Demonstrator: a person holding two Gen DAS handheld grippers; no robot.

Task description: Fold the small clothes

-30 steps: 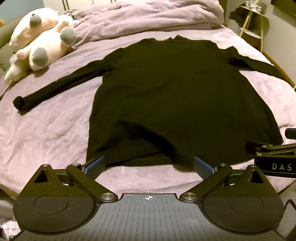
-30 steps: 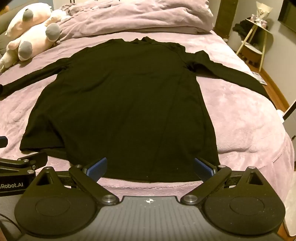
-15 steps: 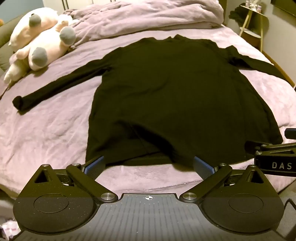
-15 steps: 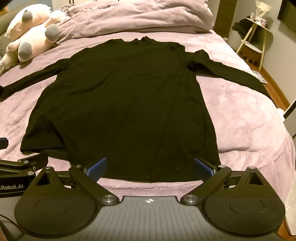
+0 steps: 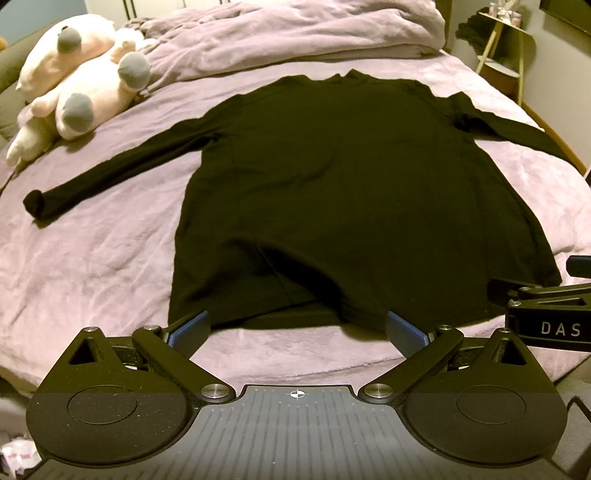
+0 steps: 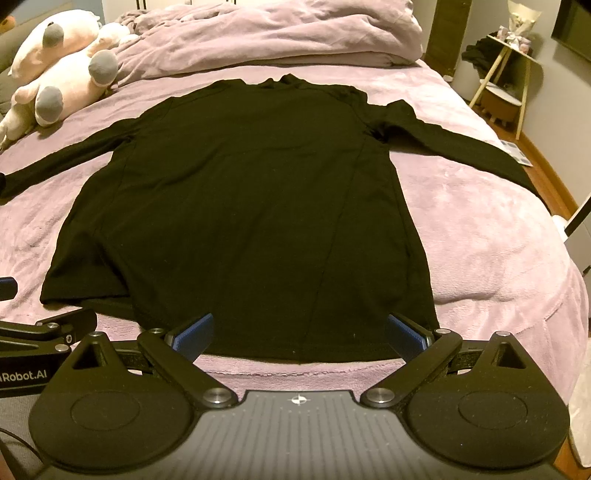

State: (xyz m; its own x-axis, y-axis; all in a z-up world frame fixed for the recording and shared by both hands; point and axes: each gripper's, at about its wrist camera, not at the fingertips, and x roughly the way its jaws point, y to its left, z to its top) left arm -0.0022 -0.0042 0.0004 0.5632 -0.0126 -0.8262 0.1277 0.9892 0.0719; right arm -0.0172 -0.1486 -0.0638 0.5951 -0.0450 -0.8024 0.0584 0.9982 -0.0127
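A black long-sleeved top [image 5: 343, 192] lies flat on the bed, sleeves spread out, hem toward me; it fills the right wrist view [image 6: 243, 206] too. Its hem is rumpled at the front left. My left gripper [image 5: 295, 330] is open and empty, just short of the left part of the hem. My right gripper [image 6: 300, 334] is open and empty at the right part of the hem. Each gripper's side shows in the other's view, the right one [image 5: 546, 314] at the right edge, the left one [image 6: 40, 339] at the left edge.
The lilac bed cover [image 5: 92, 258] spreads under the top. A plush toy [image 5: 85, 85] lies at the back left and a bunched duvet [image 5: 295, 33] at the head. A small side table [image 6: 509, 70] stands right of the bed, above the wooden floor.
Both grippers have crept slightly forward toward the hem. The top has not moved.
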